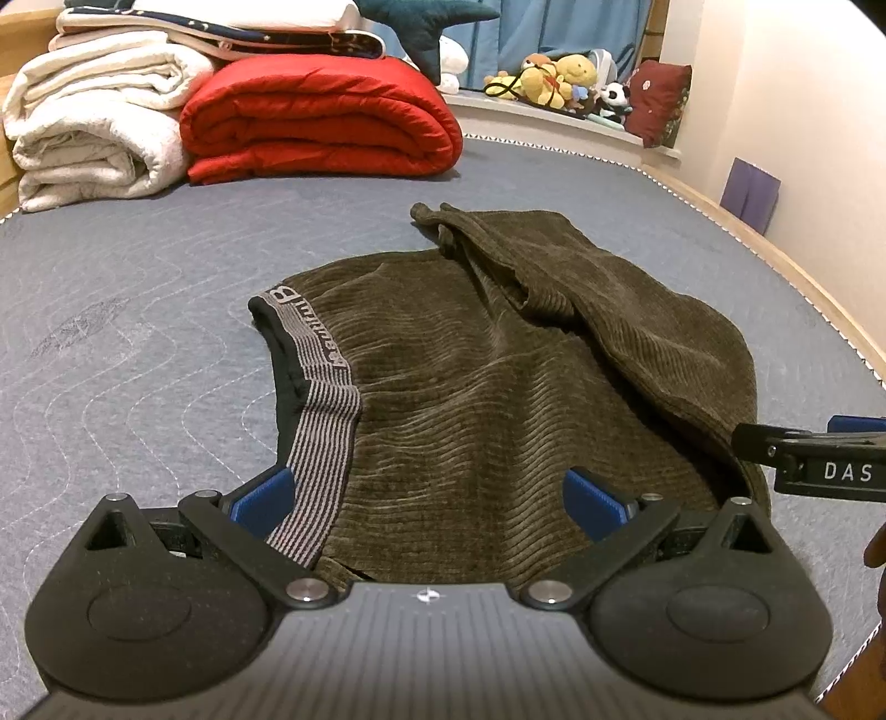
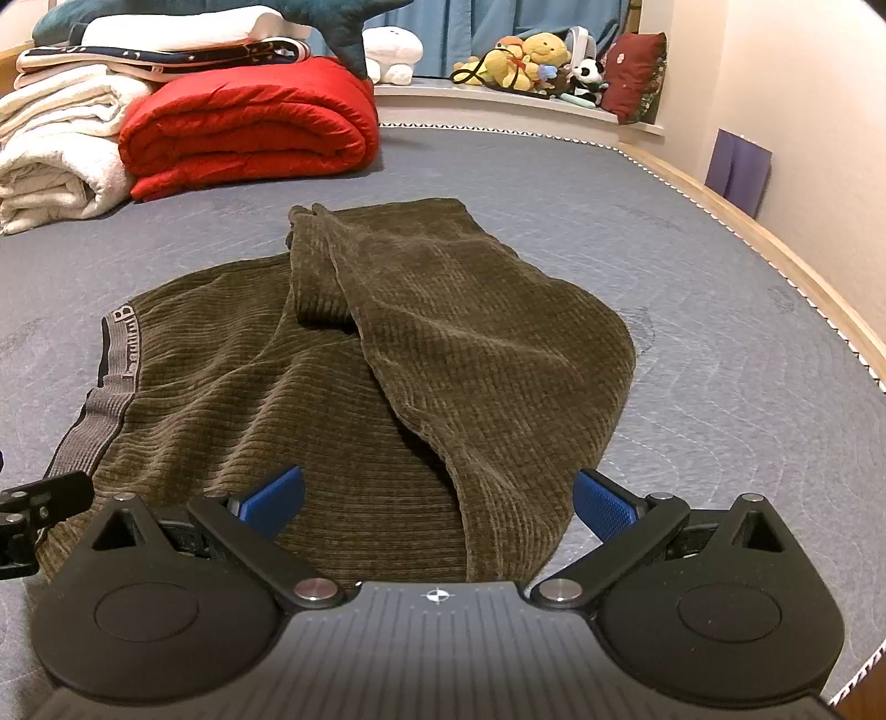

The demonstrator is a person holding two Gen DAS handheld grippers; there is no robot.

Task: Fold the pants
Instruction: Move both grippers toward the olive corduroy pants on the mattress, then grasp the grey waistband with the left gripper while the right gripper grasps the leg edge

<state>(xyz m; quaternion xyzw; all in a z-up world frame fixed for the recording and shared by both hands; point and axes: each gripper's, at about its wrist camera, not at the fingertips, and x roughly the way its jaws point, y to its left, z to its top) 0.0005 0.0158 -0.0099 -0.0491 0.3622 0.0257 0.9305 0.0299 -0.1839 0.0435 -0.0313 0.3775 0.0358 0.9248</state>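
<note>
Your gray bed (image 1: 138,266) holds the brown pants (image 1: 498,387) in the middle — both your left gripper (image 1: 429,501) and right gripper (image 2: 437,507) hover wide apart over their near edge, grasping nothing.

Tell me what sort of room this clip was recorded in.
Most likely a bedroom: a grey quilted mattress with a wooden frame, a folded red padded quilt beside rolled white blankets, and soft toys on the sill.

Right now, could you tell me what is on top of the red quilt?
A folded navy star-print blanket and white bedding lie across the red quilt; anything beneath them is hidden.
</note>
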